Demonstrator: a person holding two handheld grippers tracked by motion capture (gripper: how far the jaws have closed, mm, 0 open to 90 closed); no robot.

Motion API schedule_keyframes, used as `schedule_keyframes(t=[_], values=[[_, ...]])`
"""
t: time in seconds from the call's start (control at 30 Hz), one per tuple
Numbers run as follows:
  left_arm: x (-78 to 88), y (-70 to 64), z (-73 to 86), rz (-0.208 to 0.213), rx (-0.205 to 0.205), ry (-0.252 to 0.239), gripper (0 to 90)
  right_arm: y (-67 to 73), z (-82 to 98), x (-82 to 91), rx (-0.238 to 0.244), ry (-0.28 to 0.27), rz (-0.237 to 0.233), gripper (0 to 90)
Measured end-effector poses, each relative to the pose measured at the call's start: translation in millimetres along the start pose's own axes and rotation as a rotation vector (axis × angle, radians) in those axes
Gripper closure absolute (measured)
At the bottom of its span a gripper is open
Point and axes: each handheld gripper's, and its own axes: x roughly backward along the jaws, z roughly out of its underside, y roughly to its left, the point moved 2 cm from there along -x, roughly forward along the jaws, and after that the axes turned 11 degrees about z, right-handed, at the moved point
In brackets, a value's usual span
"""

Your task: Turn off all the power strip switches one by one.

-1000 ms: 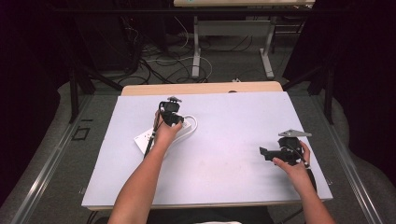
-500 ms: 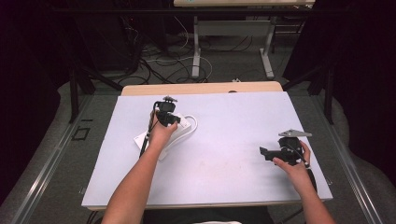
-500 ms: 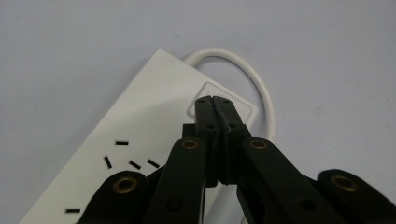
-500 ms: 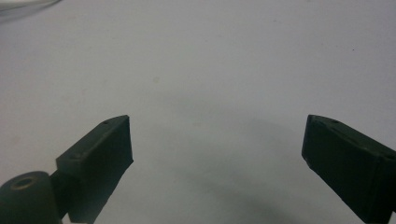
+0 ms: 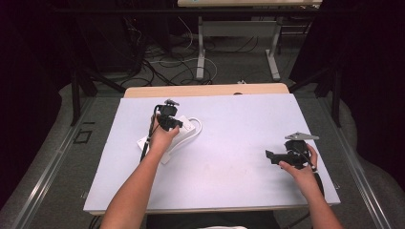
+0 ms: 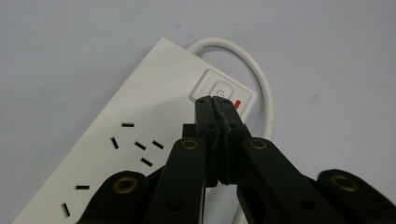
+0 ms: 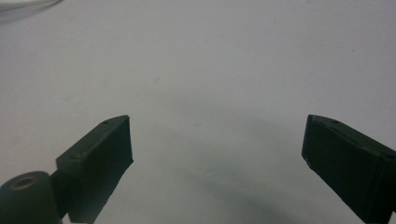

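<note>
The power strip (image 5: 179, 132) lies on the white table (image 5: 239, 181) in the left centre of the high view, its long axis running from lower left to upper right of that frame, with the white cord (image 5: 197, 125) looping off its upper-right end. In the left gripper view the strip (image 6: 140, 121) runs the same diagonal, socket slots toward the lower left and the switch (image 6: 219, 88) near the upper-right end, a small red indicator (image 6: 238, 103) just beside it. The left gripper (image 6: 214, 99) has its jaws pressed together with nothing between them, and the joined tips sit at the lower edge of the switch; contact appears likely, but whether they bear down on it cannot be told. The gripper points along the strip's length toward the cord end, so the switch lies directly at and just beyond the tips. In the high view the left gripper (image 5: 168, 119) is over the strip's upper-right part, hand behind it. The right gripper (image 5: 279, 156) rests at the lower right of the high view, well apart from the strip; in its own view the right gripper (image 7: 215, 154) stands wide open over bare table, holding nothing. The left hand is by far the nearer. Judgement: the work in hand is pressing the switch with the closed tips; the decisive relation is tip over switch, calling for a short push down and slightly forward.
</note>
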Motion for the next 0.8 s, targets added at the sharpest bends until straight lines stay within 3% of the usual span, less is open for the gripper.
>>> schedule_keyframes(t=[0.7,0.8], values=[[9.6,3.6,10.1,0.013,0.021,0.003,90.0,0.5,-0.4,0.6,0.008,-0.006,-0.004,7.9],[10.7,5.5,11.4,0.012,0.006,0.009,90.0,0.8,-0.8,1.2,0.007,-0.01,-0.003,7.8]])
